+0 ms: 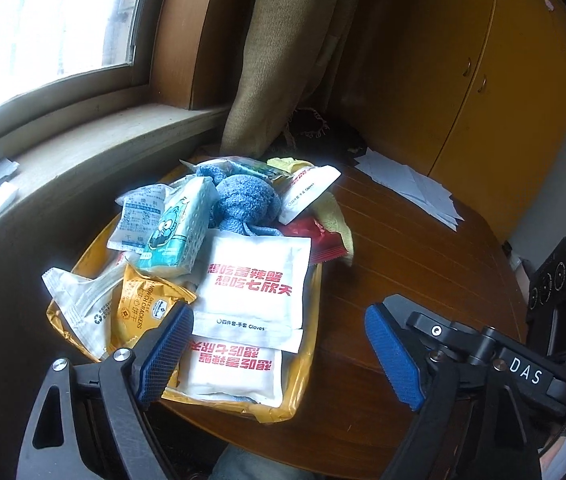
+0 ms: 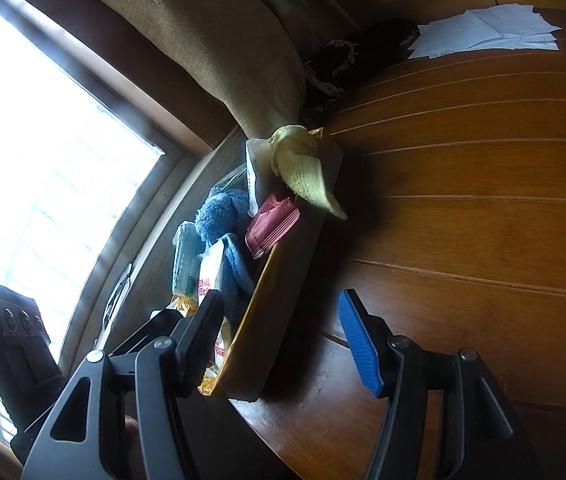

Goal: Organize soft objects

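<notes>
A shallow yellow tray (image 1: 310, 344) on the round wooden table (image 1: 423, 248) holds a heap of soft things. Among them are two white glove packets (image 1: 255, 280), a blue knitted cloth (image 1: 243, 200), a teal tissue pack (image 1: 179, 232), a white desiccant sachet (image 1: 135, 220), an orange cracker packet (image 1: 143, 308), a red pouch (image 1: 325, 246) and a yellow cloth (image 1: 337, 216). My left gripper (image 1: 279, 332) hovers open over the near packets, its pads apart from them. My right gripper (image 2: 281, 308) is open astride the tray wall (image 2: 283, 280), with nothing pressed between its pads. The yellow cloth (image 2: 303, 168) hangs over the far rim.
A window sill (image 1: 83, 152) and a beige curtain (image 1: 279, 60) border the tray's far side. White papers (image 1: 411, 184) lie at the table's back, in front of a yellow cabinet (image 1: 503, 80). Bare wood (image 2: 483, 200) spreads to the tray's right.
</notes>
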The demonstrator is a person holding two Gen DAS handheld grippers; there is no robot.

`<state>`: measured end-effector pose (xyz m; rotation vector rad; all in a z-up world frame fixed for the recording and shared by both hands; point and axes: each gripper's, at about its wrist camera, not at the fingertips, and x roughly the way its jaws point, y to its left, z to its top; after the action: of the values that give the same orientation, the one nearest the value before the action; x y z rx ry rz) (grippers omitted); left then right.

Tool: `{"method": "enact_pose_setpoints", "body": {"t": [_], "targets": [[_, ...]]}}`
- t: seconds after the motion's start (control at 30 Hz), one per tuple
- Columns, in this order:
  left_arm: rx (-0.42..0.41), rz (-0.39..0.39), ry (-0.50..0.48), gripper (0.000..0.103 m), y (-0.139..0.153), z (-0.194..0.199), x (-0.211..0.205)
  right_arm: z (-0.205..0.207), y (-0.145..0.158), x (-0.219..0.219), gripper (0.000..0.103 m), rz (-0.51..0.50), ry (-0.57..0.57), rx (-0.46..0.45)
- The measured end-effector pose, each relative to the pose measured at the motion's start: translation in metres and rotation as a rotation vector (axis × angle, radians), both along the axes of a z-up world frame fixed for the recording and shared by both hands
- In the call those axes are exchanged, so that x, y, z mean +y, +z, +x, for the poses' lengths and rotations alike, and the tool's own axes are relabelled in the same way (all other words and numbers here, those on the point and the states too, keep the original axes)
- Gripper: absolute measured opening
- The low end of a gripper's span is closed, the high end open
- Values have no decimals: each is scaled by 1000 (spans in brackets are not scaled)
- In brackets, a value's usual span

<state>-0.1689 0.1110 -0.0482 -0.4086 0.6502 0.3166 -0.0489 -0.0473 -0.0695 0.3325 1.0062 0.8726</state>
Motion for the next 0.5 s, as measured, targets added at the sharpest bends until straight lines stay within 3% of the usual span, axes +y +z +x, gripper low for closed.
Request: {"method": "enact_pose_setpoints", "body": {"t": [0.33, 0.5], "targets": [[45, 91, 37, 90, 2, 7, -6, 0, 0, -12, 60, -8, -36, -8], [62, 117, 62, 90, 3, 5, 0, -4, 3, -9, 67, -7, -31, -28]]}}
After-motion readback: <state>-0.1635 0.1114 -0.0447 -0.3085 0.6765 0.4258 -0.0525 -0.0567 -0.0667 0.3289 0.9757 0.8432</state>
